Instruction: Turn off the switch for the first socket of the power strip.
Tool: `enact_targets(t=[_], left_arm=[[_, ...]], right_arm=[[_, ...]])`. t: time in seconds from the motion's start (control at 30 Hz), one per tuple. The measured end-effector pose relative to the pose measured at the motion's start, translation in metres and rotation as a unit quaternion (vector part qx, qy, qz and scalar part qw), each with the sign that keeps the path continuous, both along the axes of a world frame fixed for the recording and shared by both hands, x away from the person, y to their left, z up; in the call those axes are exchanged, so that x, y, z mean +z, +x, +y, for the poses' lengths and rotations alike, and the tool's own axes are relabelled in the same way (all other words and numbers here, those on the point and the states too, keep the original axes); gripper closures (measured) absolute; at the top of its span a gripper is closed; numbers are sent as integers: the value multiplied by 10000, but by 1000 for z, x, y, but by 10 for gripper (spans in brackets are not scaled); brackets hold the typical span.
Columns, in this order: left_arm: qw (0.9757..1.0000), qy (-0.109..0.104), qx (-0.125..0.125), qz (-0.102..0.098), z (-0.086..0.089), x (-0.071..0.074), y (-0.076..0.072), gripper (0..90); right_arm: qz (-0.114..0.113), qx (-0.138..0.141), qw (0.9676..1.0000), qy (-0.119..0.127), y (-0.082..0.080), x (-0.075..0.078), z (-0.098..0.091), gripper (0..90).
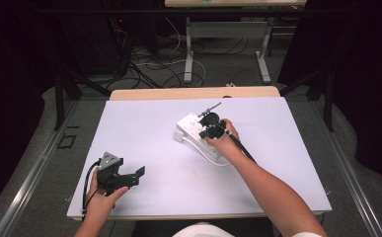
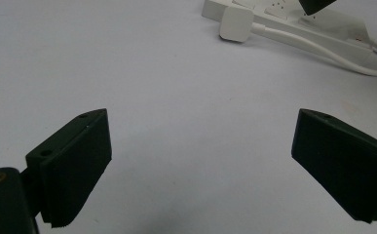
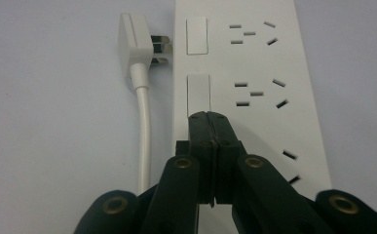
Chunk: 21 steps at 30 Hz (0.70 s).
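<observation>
With its black jaws pressed together, the right gripper (image 3: 209,119) rests its tip on a rocker switch (image 3: 198,92) of the long white plastic power strip (image 3: 254,73) lying mid-table. Rigid and light, it may slide; its body edges suit gripping. Nearby, the left gripper (image 1: 129,177) hovers spread.

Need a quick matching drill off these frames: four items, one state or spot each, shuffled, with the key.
Items
1. left claw
2. right claw
3. plug
4. power strip

States
A. lying loose beside the strip, unplugged
B. shut, tips at a rocker switch
C. open, over bare table
D. white, sockets all free

Pairs: 1-C, 2-B, 3-A, 4-D
</observation>
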<state>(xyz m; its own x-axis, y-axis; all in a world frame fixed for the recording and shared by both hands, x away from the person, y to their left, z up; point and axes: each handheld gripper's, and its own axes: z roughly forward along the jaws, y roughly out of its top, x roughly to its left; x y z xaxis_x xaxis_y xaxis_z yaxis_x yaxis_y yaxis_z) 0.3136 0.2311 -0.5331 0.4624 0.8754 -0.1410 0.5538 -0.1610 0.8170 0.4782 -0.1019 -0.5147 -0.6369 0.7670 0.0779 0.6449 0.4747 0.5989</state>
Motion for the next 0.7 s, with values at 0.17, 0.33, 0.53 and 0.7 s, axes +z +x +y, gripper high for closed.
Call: enact_targets(t=[0.17,0.33,0.53,0.7], left_arm=[[10000,5,-22,24,1,0,0,75],[10000,5,-29,27,1,0,0,75],[10000,6,-4,-1,0,0,0,75],[10000,-1,-1,1,0,0,0,75]], right_arm=[[53,-6,10000,-34,2,-4,2,900],[12,-49,10000,29,1,-5,3,900],[46,-79,9999,-42,0,-5,3,900],[160,-66,9998,-63,0,-4,0,900]])
